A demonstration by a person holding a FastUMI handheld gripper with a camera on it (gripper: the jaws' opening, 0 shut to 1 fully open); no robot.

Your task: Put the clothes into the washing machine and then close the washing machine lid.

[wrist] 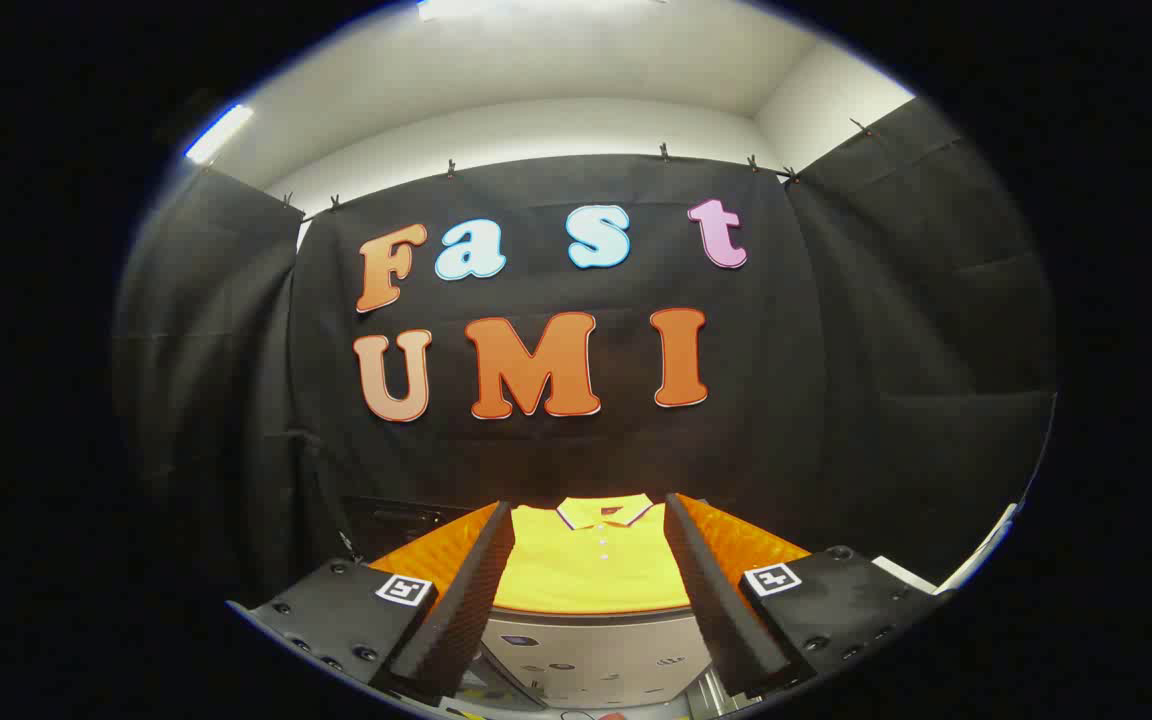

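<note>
A yellow polo shirt (591, 560) with a striped collar lies flat on top of a pale washing machine (596, 655), collar toward the booth's back wall. My gripper (588, 520) stands open, level with the shirt, and its two fingers (471, 590) frame the shirt on either side. Nothing is held between them. The shirt lies just ahead of the fingertips, and I cannot tell whether the fingers touch it. The machine's front panel shows below the shirt, between the finger bases.
A dark box-like object (396, 522) sits left of the machine against the black cloth wall. A white edge (976, 560) shows at the far right beside the gripper body. The cloth wall stands close behind the machine.
</note>
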